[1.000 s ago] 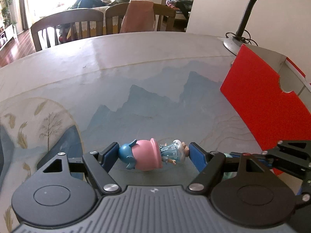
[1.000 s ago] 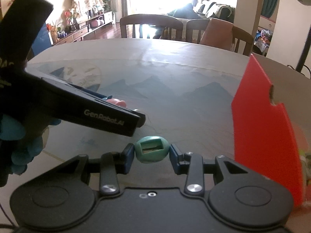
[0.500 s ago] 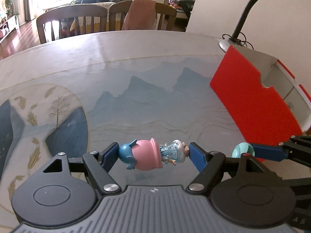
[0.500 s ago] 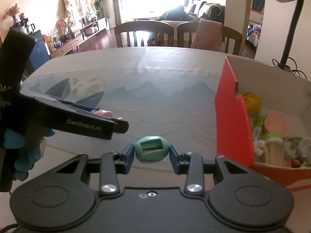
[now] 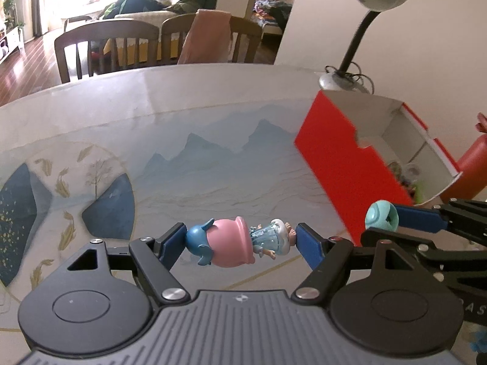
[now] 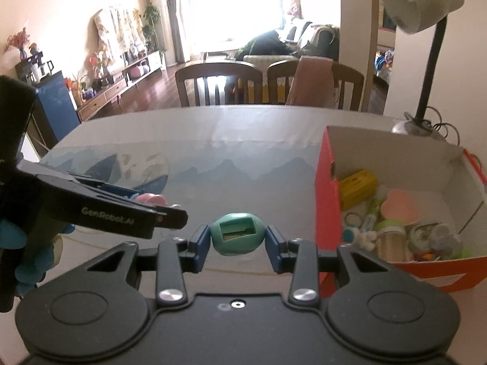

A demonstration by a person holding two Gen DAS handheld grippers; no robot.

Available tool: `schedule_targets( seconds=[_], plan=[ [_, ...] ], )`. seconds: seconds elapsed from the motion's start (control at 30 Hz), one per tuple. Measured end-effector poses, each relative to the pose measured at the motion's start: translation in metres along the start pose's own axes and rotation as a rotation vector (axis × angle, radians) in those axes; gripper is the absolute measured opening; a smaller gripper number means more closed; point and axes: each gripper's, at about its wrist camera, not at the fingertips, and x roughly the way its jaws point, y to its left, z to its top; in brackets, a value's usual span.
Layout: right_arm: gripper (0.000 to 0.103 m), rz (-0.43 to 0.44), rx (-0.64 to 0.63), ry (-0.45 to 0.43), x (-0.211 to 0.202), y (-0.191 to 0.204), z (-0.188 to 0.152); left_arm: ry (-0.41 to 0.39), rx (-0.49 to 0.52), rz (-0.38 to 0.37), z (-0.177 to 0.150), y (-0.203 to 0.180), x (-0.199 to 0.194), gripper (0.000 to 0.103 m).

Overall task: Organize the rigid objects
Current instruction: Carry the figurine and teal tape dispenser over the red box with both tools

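Observation:
My left gripper point(image 5: 240, 241) is shut on a small toy figure point(image 5: 231, 241) with a pink body, blue head and pale blue skirt, held sideways above the table. A green egg-shaped toy point(image 6: 236, 233) with a square window sits clamped in my right gripper point(image 6: 237, 237). The same toy point(image 5: 382, 215) shows in the left wrist view, close to the right of the left gripper. An open red box point(image 6: 327, 194) with white inside stands to the right, holding several small items. In the left wrist view the red box point(image 5: 344, 158) lies ahead and right.
A desk lamp point(image 6: 426, 60) stands behind the box at the table's far right. Wooden chairs point(image 6: 219, 86) line the far table edge. The tablecloth point(image 5: 213, 158) has a blue mountain print. A hand in a blue-patterned glove point(image 6: 18, 243) holds the left gripper.
Both grippers have risen with their toys still clamped. The red box's inside has come into view, and the box now sits lower and nearer in both views.

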Motion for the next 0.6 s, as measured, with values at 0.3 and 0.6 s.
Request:
schedule_targets(
  seconds=[0.3,0.6],
  plan=[
    [0.038,-0.044,0.019,-0.058,-0.028,-0.028,0.010,-0.049,0.051,-0.033,0.020,-0.033,-0.027,0.078],
    [0.038,-0.104,0.060,-0.092,-0.043,-0.078,0.013,-0.067,0.105,-0.056,0.038,-0.077,-0.029,0.078]
  ],
)
